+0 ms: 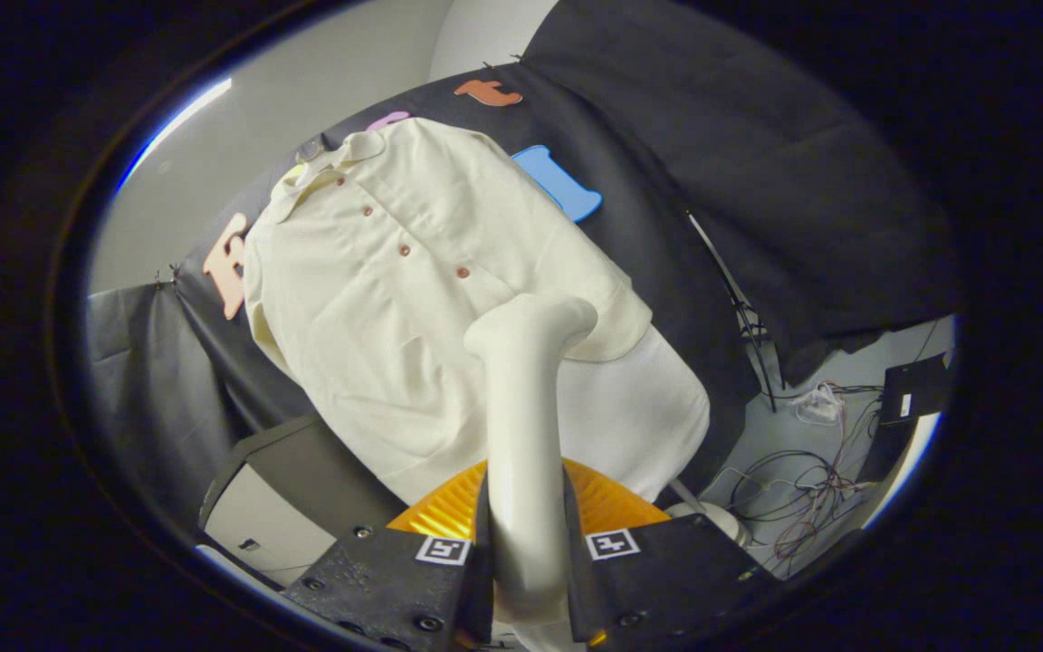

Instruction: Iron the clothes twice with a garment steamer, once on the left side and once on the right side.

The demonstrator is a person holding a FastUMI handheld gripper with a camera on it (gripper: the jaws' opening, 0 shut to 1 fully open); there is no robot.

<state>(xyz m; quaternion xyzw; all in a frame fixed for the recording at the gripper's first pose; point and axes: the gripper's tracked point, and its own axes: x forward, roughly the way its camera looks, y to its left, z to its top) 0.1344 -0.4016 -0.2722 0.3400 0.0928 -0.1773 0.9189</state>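
Gripper point(526, 552) clamped on the garment steamer point(526, 407) — both fingers point(449, 580) pressing its pale handle, which rises between them. Steamer head touches or sits just off the shirt point(413, 299), near its lower right edge. Shirt hangs beyond the fingers against the dark cloth wall point(739, 199) — tangled cables point(793, 498) lie off to the right.

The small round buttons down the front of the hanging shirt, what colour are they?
Reddish brown buttons on the cream shirt, clearest in the gripper view; the gripper grips the white steamer handle.

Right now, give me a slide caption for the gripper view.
Hand-held gripper shut on the garment steamer, its head against the hanging cream shirt.
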